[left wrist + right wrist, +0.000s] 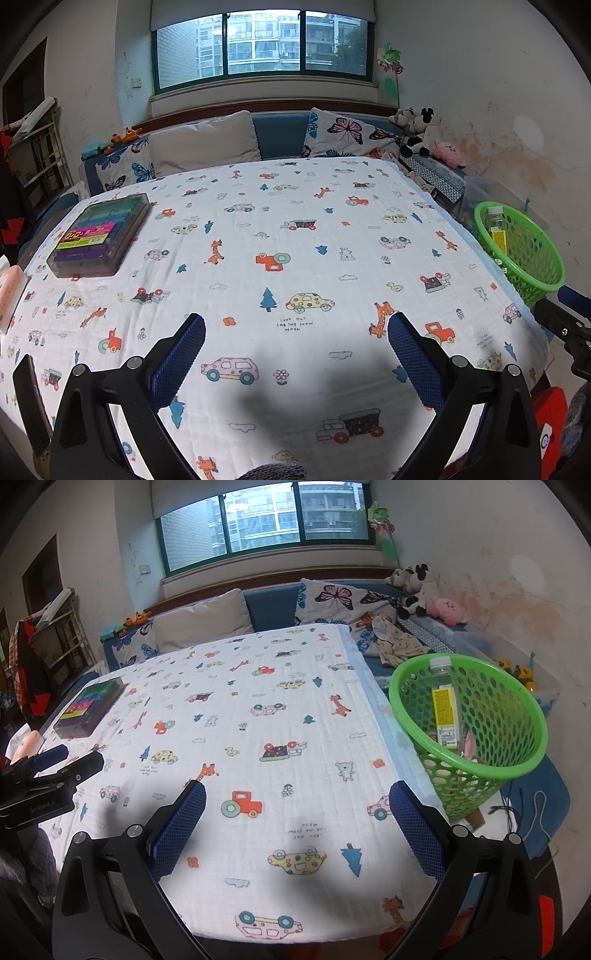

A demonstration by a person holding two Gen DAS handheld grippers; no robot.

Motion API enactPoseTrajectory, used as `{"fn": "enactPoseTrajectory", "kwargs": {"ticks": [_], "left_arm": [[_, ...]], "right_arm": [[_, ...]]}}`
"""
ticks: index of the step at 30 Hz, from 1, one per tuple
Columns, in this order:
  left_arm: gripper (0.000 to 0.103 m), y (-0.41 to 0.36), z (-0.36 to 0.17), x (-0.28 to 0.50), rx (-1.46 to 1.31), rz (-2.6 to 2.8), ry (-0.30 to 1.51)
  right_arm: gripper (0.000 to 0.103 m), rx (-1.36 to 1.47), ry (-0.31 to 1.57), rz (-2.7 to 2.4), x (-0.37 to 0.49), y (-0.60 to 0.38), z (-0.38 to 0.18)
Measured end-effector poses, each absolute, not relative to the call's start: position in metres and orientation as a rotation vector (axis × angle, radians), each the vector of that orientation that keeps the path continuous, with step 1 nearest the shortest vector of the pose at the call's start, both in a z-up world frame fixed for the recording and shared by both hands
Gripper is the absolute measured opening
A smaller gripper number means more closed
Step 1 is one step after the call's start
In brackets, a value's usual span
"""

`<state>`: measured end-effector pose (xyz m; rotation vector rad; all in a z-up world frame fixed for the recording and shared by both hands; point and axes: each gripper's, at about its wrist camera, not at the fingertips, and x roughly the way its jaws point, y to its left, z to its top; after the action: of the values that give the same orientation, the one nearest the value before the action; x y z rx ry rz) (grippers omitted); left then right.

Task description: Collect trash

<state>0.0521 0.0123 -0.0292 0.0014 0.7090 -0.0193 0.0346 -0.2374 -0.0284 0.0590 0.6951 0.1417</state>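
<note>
the left gripper hung over the near edge of the table, its blue-padded fingers spread wide apart with nothing between them. the right gripper hovered over the near right part of the table with its fingers just as wide apart and bare. the table wore a white cloth printed with cars, giraffes and trees. a green basket stood tilted just off the table's right edge, and a clear plastic bottle with a white cap and yellow label leaned inside it, beside some smaller scraps too blurred to name. near the far left corner lay a transparent case of coloured markers. a pink-and-white box sat at the left edge. behind the table ran a blue sofa with butterfly cushions, and plush toys sat at its right end.
</note>
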Motion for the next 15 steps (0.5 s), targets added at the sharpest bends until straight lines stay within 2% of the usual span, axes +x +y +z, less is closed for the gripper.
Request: {"fn": "enactPoseTrajectory", "kwargs": {"ticks": [15], "left_arm": [[0.096, 0.0113, -0.0301, 0.0512, -0.004, -0.028, 0.71]], "right_arm": [[0.099, 0.058, 0.697, 0.152, 0.0345, -0.2351, -0.0292]]}}
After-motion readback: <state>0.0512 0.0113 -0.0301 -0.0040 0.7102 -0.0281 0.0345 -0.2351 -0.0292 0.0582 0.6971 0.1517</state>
